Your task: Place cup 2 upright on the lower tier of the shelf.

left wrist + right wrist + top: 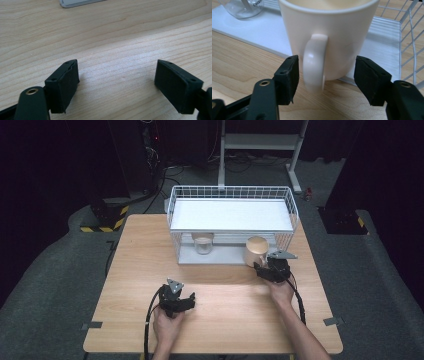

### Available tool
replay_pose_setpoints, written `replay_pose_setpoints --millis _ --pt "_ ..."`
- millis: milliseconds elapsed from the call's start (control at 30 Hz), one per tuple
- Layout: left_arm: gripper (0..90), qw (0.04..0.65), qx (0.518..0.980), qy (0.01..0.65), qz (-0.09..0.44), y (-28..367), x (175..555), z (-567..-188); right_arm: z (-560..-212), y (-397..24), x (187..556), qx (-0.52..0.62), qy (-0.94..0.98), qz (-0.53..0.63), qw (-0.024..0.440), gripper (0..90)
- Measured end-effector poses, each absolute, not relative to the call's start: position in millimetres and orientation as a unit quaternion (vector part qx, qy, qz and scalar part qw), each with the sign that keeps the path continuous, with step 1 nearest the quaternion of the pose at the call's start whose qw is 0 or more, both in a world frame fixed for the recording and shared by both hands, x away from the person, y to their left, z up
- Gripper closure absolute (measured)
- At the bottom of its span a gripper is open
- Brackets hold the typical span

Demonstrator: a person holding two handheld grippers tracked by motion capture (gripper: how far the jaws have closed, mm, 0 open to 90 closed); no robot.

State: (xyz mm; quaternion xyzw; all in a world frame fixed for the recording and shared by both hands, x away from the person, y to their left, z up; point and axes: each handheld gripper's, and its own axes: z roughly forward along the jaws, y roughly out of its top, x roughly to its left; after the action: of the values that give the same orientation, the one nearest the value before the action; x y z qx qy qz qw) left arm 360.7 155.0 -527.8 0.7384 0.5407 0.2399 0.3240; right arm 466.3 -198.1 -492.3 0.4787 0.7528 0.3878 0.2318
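Mug (329,37) handle between right claw (327,75) (ungripped) — upright.

A wooden table (215,300) stands on grey carpet (45,285) in a dark room.

From my station I see a light wooden table (150,270) with a pale grain, standing on grey carpet (50,280). At its far side sits a white wire rack (232,195) with a flat white upper shelf (230,215) and a pale tray base (215,256) below it. Under that shelf, on the left of the base, stands a small clear glass jar (203,243); in the right gripper view its printed lettering is too cropped to read. Beyond the table a white metal stand (260,142) rises against the dark backdrop, with black cables (170,172) on the floor. Yellow-and-black striped blocks (105,222) lie at the far left, just off the table's corner.
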Motion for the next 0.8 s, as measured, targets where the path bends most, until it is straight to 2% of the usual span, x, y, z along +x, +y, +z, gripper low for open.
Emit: replay_pose_setpoints --millis 233,800 --pt "20.0 0.324 0.738 0.541 0.240 155 361 -528 -494 -197 468 0.477 0.755 0.384 0.233 43.3" --pt "20.1 0.324 0.738 0.541 0.240 155 361 -528 -486 -187 488 0.486 0.755 0.370 0.239 47.2"
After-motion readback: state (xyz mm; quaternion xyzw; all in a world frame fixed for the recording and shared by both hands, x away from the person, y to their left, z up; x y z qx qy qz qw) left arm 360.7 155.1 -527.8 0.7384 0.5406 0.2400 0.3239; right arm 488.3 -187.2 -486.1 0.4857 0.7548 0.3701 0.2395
